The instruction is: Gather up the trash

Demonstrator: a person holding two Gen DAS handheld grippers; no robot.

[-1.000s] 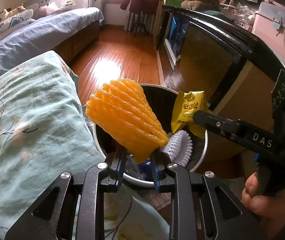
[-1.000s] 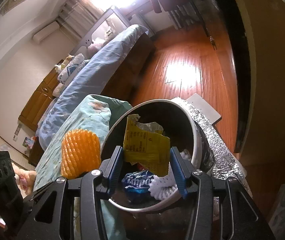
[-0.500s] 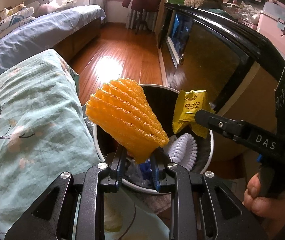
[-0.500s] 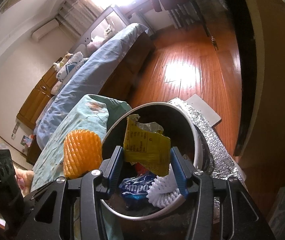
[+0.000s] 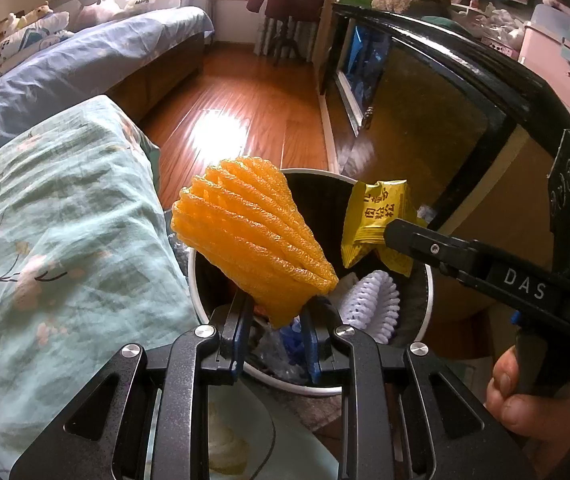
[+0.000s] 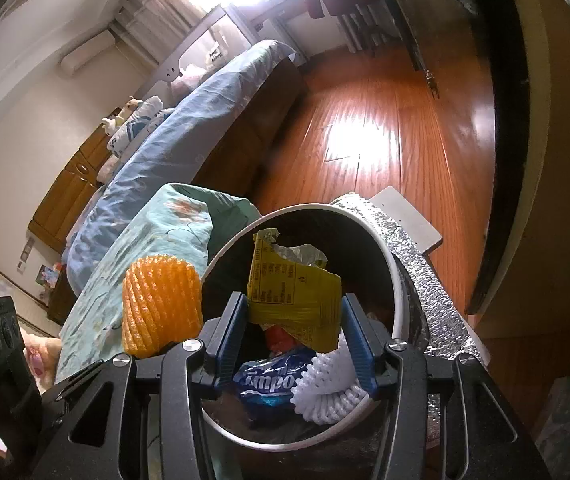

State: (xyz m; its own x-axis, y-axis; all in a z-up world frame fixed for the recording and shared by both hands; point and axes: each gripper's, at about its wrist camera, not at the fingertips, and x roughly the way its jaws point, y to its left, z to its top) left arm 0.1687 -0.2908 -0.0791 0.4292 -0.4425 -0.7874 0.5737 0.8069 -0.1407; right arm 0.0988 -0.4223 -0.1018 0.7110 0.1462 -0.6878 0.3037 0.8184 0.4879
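My left tongs (image 5: 275,320) are pinching the narrow lower end of an orange foam fruit net (image 5: 251,240) — a ribbed, spongy sleeve with a diamond mesh, bright and slightly glossy where the light is hitting it. It is fanning out from the pinch, its long axis rising up and away from me and leaning to the left, the wide rounded end hanging over the near-left rim of the trash bin (image 5: 429,280).

My right tongs (image 6: 293,328) are closing on a yellow snack wrapper (image 6: 291,292), the blue pads pressing it from both sides. It is a crumpled foil packet, printed with black text, torn open along the top so the silvery inside is showing. Its long axis is standing roughly upright, torn mouth pointing up, directly over the bin's opening.

Below both pieces, the bin is sitting on the floor — white rim, dark inside. In it are lying a white foam net (image 6: 325,388) and a blue wrapper (image 6: 269,380), touching each other. A teal floral quilt (image 5: 57,220) is lying just beside the bin on the left, and wooden floor (image 6: 365,128) is stretching beyond.
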